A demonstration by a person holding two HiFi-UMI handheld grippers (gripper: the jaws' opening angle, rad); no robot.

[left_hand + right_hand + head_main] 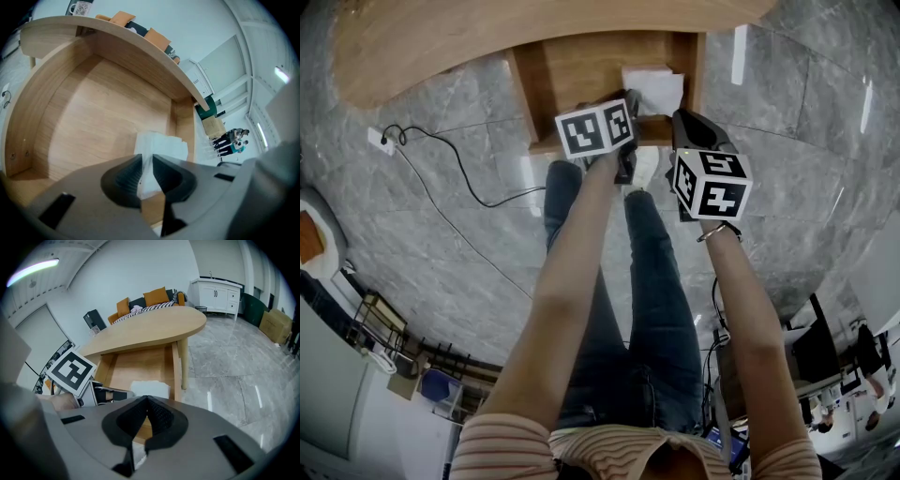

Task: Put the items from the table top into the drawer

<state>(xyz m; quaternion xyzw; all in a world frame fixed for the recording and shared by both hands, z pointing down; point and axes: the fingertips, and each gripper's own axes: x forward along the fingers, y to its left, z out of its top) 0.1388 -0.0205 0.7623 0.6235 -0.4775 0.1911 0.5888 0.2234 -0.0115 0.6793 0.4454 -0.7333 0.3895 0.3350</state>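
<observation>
Left gripper (147, 159), jaws slightly parted about a white folded cloth (161, 143) lying at three o'clock in the open wooden drawer (93, 103), seems near finished; right gripper (146, 399) is pressed shut, empty.

Bright even light, glare streaks on floor (825, 141), fisheye-warped edges

I wore a short-sleeved top (514, 448) striped pink and cream, dark blue jeans (654, 309), a pale shoe (645, 169) and a thin bracelet (716, 232). My left gripper (146, 164) and right gripper (147, 401) were dark grey, each bearing a cube of black-and-white square markers.
</observation>
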